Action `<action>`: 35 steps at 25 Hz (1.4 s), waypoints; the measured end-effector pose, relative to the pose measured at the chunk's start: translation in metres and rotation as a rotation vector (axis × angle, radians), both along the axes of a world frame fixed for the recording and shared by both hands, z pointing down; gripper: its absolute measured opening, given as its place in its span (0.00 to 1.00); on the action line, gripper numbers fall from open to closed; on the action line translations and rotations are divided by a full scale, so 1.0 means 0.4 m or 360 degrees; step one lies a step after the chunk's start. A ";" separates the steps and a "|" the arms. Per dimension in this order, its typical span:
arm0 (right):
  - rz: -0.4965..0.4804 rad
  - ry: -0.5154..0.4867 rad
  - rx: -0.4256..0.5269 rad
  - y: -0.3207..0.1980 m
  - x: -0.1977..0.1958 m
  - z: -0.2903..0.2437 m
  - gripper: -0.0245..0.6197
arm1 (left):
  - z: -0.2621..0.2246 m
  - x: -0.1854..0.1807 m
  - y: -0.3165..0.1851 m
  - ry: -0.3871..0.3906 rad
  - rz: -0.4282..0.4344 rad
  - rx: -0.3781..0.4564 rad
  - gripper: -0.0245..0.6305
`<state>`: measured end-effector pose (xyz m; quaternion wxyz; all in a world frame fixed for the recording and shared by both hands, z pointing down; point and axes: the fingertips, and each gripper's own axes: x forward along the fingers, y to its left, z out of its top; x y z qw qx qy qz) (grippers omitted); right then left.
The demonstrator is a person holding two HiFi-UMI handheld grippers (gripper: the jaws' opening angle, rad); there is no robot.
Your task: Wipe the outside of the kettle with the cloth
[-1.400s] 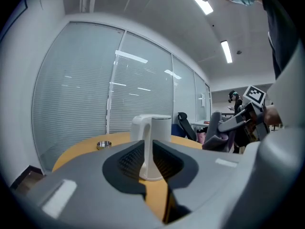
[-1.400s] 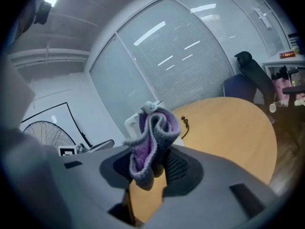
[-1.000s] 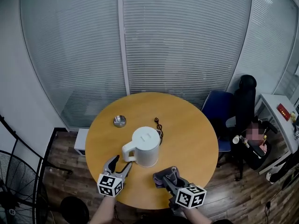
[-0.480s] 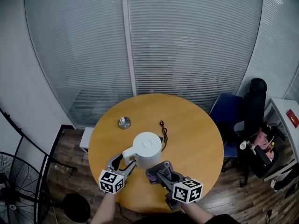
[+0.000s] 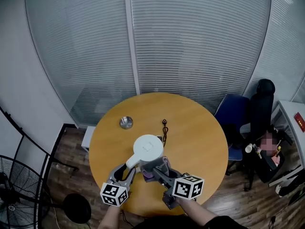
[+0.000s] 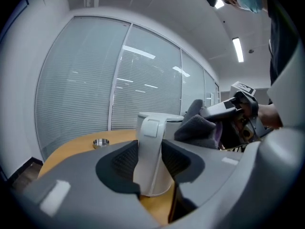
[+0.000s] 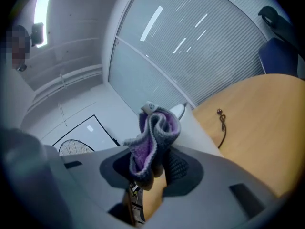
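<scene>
the kettle (image 5: 145,152) stands upright on the round wooden table (image 5: 200,137), on the half nearer the person. it is a smooth white plastic jug, close to a straight cylinder, with a flat round lid (image 5: 148,143) and a broad strap-like handle (image 6: 149,147) running down one side. a body like this is stiff and will not give under a rub. its glossy skin looks slippery, though, and if empty it is probably light enough to slide or turn on the varnished top when pushed sideways. the handle is the sensible hold: flat-sided, narrow enough to sit between jaws, and clear of the wall that needs wiping.

the left gripper (image 5: 127,170) is at that handle. its jaws have just been closing, the handle stands between them, and the ribbed dark pads (image 6: 121,160) lie against its two flat faces, so i judge the kettle steadied.

the right gripper (image 7: 151,165) is pinched on the cloth (image 7: 157,128), a soft knitted piece, grey outside and lilac within, folded into a loose bunch that stands past the fingertips. it is limp and light, should mould to the curve, and likely needs only gentle pressure. it sits just beside the kettle, next to the handle and up near the lid. whether it touches the wall i cannot tell.

beyond the kettle lie a thin dark cord (image 5: 164,128), close behind it, and a small round metal dish (image 5: 126,122), farther off toward the handle's side.
</scene>
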<state>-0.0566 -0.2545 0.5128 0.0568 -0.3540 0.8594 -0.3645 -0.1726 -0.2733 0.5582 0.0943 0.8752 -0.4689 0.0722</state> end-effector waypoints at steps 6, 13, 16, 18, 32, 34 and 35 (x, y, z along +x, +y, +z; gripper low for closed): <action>-0.0021 0.0005 -0.0109 -0.019 0.006 0.062 0.24 | 0.001 0.010 0.011 -0.0009 -0.0041 -0.0006 0.27; -0.0028 0.0169 -0.0346 -0.029 0.025 0.279 0.24 | 0.002 0.010 0.015 -0.0015 -0.0072 -0.0011 0.27; -0.0017 0.0282 -0.0465 -0.036 0.040 0.385 0.24 | 0.001 0.012 0.012 -0.0019 -0.0082 -0.0012 0.27; -0.0002 0.0331 -0.0549 -0.038 0.047 0.443 0.24 | 0.001 0.012 0.012 -0.0023 -0.0087 -0.0014 0.27; 0.0118 0.0490 0.0006 -0.057 0.173 0.147 0.24 | 0.006 0.006 0.016 0.0025 -0.0113 -0.0001 0.28; 0.0178 0.0579 0.0204 -0.068 0.195 0.051 0.24 | 0.005 0.007 0.016 0.0037 -0.0118 0.0002 0.28; 0.0207 0.0598 0.0280 -0.070 0.201 0.011 0.24 | 0.005 0.008 0.017 0.0042 -0.0119 0.0002 0.28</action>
